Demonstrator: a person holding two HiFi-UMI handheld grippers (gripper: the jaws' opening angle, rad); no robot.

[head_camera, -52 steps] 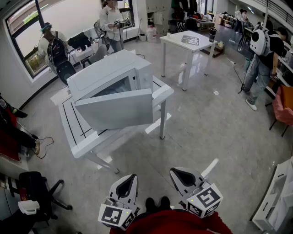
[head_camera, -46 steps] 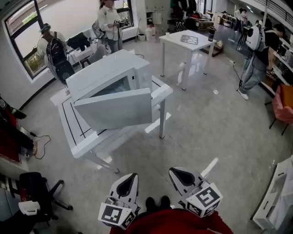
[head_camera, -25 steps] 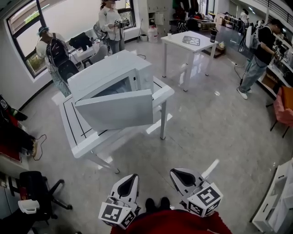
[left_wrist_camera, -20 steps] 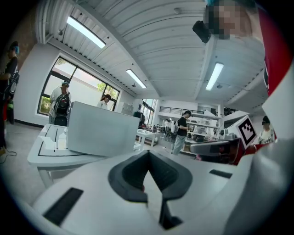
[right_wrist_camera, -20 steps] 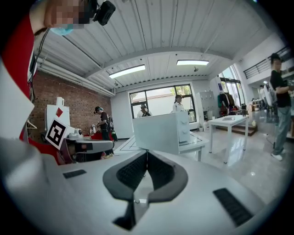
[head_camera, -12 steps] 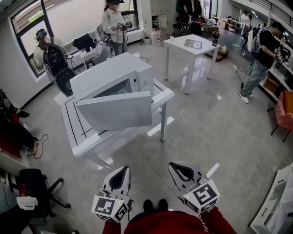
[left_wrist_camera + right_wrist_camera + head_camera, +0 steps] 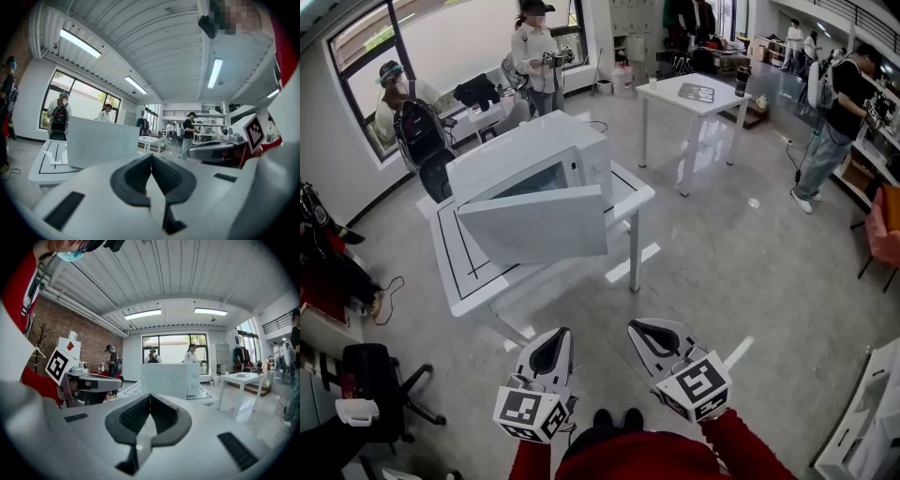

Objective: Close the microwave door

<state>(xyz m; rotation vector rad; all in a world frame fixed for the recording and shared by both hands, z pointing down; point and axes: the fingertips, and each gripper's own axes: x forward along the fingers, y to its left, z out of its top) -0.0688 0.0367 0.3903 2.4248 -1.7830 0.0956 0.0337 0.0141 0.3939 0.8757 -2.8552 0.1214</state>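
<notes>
Two grippers, the left gripper [image 7: 554, 339] and the right gripper [image 7: 648, 333], both with jaws pressed together on nothing, are held low before the person, well apart from the white microwave [image 7: 523, 161], which stands with its door [image 7: 534, 225] open on a white table [image 7: 476, 281].

The grey glossy floor [image 7: 694, 281] lies free at centre; the white microwave's open door [image 7: 534, 225] juts out at upper left.

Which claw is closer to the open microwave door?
Left, slightly. The left claw is in front of the microwave door; the right claw is off to its right. Neither touches it.
</notes>
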